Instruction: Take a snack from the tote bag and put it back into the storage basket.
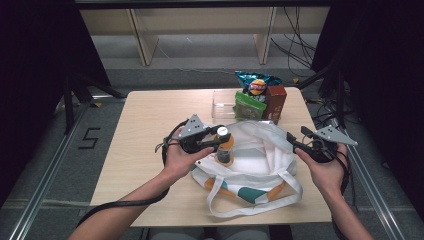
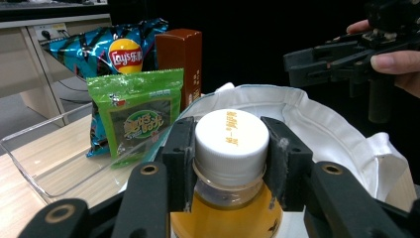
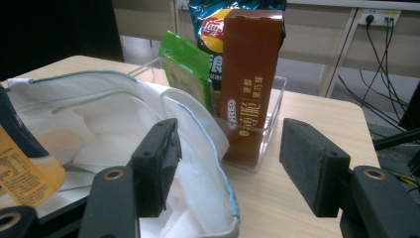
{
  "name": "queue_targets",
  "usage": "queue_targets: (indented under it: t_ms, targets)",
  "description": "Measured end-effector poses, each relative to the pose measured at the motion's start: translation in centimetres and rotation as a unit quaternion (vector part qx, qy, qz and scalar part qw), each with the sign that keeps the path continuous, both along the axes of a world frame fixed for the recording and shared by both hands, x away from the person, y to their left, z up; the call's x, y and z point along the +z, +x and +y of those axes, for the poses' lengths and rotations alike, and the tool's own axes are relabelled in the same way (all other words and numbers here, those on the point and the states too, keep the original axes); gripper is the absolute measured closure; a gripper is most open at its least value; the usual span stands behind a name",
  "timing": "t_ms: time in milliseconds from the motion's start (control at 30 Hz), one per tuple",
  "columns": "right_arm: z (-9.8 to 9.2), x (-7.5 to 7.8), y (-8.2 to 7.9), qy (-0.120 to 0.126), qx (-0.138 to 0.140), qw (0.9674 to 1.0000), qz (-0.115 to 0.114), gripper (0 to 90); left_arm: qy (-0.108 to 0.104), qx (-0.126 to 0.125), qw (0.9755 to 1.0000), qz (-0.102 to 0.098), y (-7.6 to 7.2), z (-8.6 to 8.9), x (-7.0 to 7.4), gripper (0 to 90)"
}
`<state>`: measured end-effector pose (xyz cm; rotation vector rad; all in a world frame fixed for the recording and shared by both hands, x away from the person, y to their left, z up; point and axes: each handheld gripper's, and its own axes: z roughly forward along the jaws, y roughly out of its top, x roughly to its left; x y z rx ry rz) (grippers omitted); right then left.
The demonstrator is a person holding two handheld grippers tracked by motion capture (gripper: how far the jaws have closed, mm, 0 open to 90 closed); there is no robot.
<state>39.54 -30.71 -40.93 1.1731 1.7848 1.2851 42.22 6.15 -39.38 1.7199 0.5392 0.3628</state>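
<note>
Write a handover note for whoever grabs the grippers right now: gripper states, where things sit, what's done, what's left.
Left gripper: shut on the bottle at its white cap, holding it upright over the open mouth of the cloth bag.
Right gripper: open, holding nothing; its left jaw is against the bag's rim, apparently propping the mouth open.
Clear tray at the table's far edge holds the chips bag, green packet and brown box.
Done: bottle picked up and brought to the bag.
Left: probably lower and release the bottle, then likely pack the tray items.
</note>
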Motion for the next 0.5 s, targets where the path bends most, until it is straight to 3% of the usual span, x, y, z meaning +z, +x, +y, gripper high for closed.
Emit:
queue_targets:
  t_ms: [67, 167, 200, 267, 300, 400, 500]
  targets:
    - [0.0, -0.1, 0.1, 0.001, -0.006, 0.9999, -0.013, 40.9, 0.0, 0.001, 1.0, -0.001, 0.0, 0.1, 0.3, 58.6]
    - [0.0, 0.0, 0.1, 0.001, -0.006, 0.9999, -0.013, 40.9, -0.002, 0.002, 1.0, -0.003, -0.1, 0.2, 0.6, 58.6]
    - [0.1, 0.0, -0.2, 0.009, -0.009, 0.9999, 0.003, 40.9, -0.006, 0.0, 1.0, -0.005, 0.0, 0.2, 0.7, 58.6]
    - [0.0, -0.1, 0.1, 0.002, -0.006, 0.9999, -0.015, 40.9, -0.005, 0.003, 1.0, -0.004, 0.0, 0.3, 0.9, 58.6]
    - [0.1, -0.1, -0.1, 0.01, -0.011, 0.9999, -0.007, 41.0, -0.005, 0.003, 1.0, -0.004, 0.0, 0.3, 1.0, 58.7]
    - [-0.1, 0.0, 0.0, 0.0, -0.007, 0.9999, -0.012, 40.9, -0.008, 0.004, 0.9999, -0.006, 0.0, 0.4, 1.4, 58.7]
    - [0.0, 0.0, -0.1, 0.007, -0.008, 0.9999, 0.0, 40.9, -0.01, 0.004, 0.9999, -0.008, 0.0, 0.5, 1.8, 58.6]
